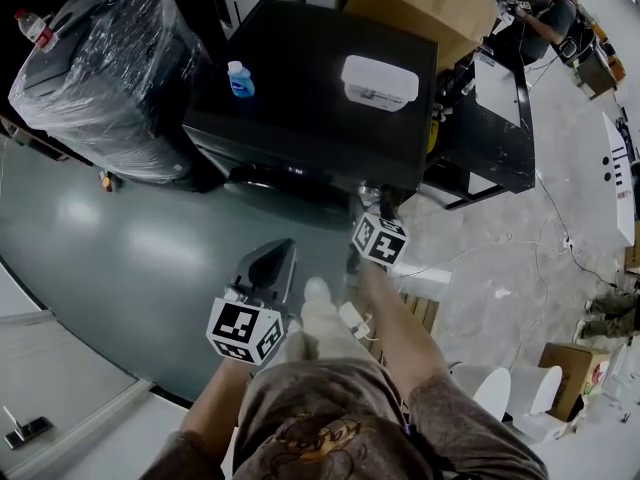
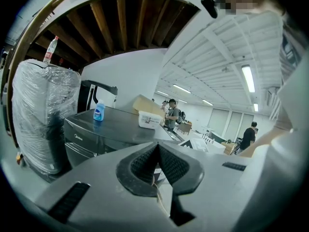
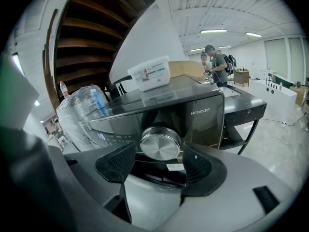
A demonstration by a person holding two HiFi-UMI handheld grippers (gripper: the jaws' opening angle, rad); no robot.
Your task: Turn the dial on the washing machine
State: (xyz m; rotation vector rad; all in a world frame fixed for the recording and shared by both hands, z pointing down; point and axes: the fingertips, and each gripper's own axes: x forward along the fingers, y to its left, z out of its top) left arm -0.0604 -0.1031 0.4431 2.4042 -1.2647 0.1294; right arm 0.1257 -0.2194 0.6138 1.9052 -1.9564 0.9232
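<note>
- Right in front of you, the washing machine [image 1: 310,78] is the big dark box, with a blue bottle [image 1: 239,79] and a white tub [image 1: 379,81] on its lid.
- Your right tongs [image 3: 159,154] are spread wide with nothing in them, pointed at the machine's front.
- Your left tongs [image 2: 158,151] are closed tight on nothing, well short of the machine.
- The dial [image 3: 160,144] is on the front panel near the right end. It lines up between the right tips but looks just ahead of them, untouched.
- It's smooth shiny metal, so I'd guess closing off-centre or only on its front edge makes the pads skid off. Push in too far and the tips bump the panel.
</note>
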